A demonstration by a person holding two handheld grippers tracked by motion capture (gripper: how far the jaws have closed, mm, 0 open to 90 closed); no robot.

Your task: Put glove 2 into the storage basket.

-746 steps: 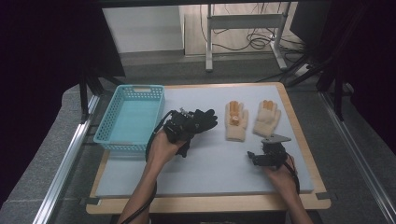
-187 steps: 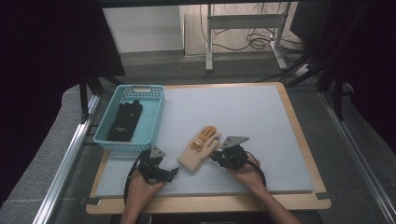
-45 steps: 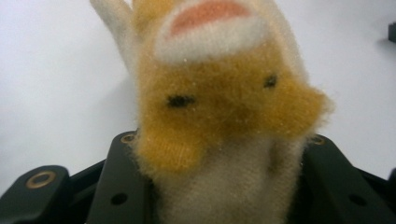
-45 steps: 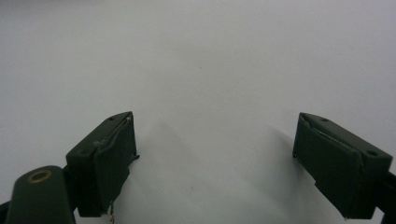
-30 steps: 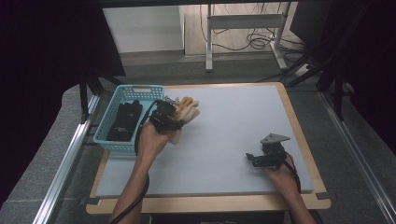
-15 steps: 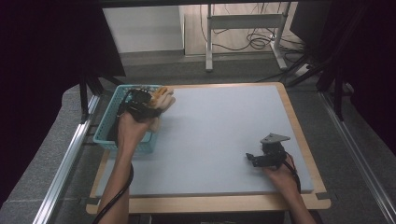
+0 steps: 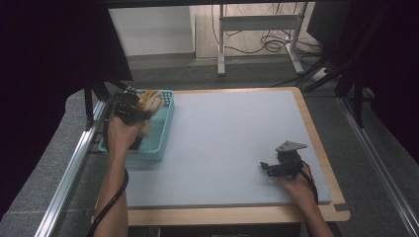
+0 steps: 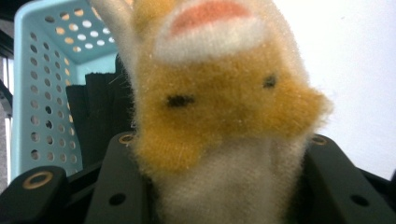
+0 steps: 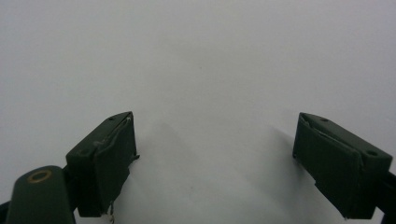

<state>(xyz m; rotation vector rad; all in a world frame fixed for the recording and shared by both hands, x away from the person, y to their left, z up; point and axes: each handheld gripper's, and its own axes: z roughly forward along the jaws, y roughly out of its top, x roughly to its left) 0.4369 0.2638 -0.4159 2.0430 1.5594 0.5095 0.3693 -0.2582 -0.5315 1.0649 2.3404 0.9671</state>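
While left gripper (image 8: 219, 196) grips fuzzy glove (image 8: 224, 107), black gloves (image 8: 100, 116) perhaps

Fuzzy glove (image 8: 224, 107) blurred, cut off at 12 o'clock in left gripper view; hides most of the black gloves (image 8: 95, 121) in basket (image 8: 44, 84). Left tongs (image 7: 132, 104): tips buried in the fuzz.

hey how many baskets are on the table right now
1. The blue basket sits at the table's left edge, with dark gloves inside and the left tool holding fuzzy tan gloves over it.
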